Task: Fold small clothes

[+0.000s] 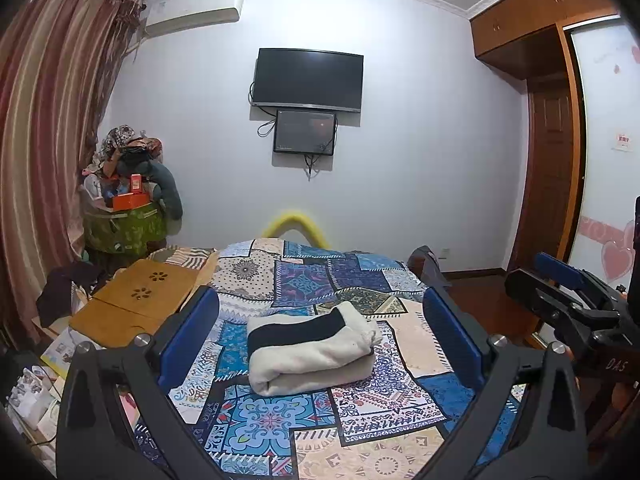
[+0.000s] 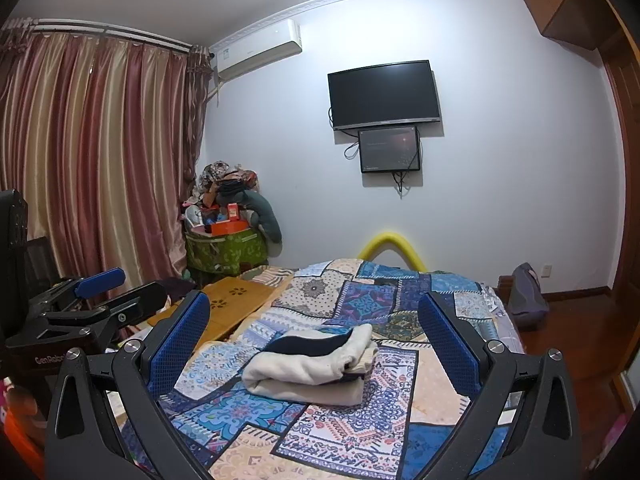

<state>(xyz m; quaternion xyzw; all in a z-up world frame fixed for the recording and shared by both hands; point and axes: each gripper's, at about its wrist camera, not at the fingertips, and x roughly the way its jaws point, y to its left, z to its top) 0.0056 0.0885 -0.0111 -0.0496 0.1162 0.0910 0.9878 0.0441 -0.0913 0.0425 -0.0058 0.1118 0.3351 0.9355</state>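
Folded garment (image 1: 308, 354), cream with a black band, lying on the patchwork bedspread (image 1: 280, 276), about mid-bed. Left gripper (image 1: 320, 344) spread wide, blue pads on either side of the garment in view, touching nothing. Right gripper (image 2: 314, 344) likewise wide, empty, garment (image 2: 312, 368) framed between its fingers but apart from them. Each gripper visible at the edge of the other's view. Beyond the bed: a dark TV (image 1: 308, 80) on the wall with a smaller screen (image 1: 305, 132) just below, striped curtains (image 2: 88, 152) on the left, a wooden tray (image 1: 136, 300) beside the bed.
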